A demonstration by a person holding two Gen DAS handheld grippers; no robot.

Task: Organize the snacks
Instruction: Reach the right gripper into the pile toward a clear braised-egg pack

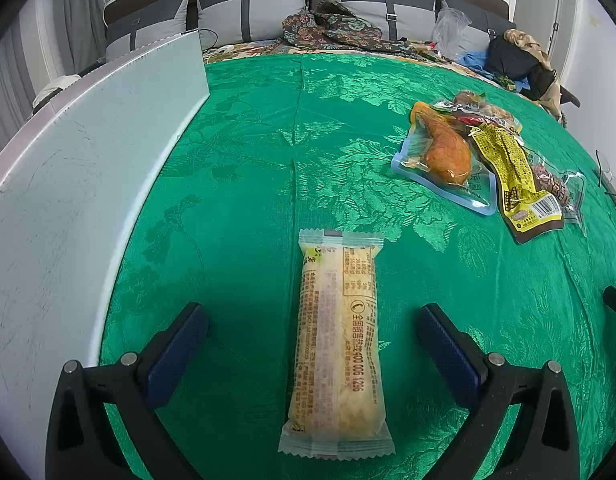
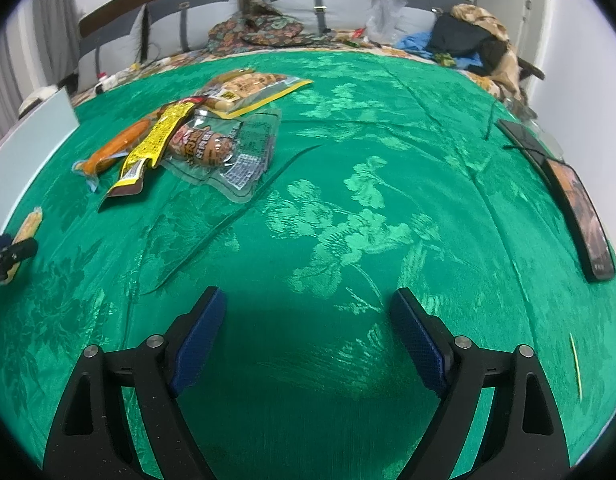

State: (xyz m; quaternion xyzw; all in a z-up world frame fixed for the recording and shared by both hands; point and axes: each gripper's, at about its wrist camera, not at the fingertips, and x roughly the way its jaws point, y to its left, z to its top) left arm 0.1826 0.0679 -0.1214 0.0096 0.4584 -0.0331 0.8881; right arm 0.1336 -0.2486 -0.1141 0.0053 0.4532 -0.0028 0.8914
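Now, status:
bar (image 1: 336, 344): on green cloth (image 1: 247, 160), between left gripper (image 1: 312, 320) fingers, long axis along them
left: wide, untouched
right gripper (image 2: 308, 320): wide, empty
pile (image 1: 488, 160): beyond bar, right

The bed is covered by a green damask cloth (image 1: 267, 128), sheened, with woven leaf patterns. On that cloth, a long pale snack bar (image 1: 336, 344) is wrapped in matt translucent plastic film with crimped ends. Beyond it, a heap of glossy clear and yellow plastic snack packets (image 1: 488, 160) is seen. Beside the cloth, a matt white board (image 1: 67, 184) shows fine scratches.
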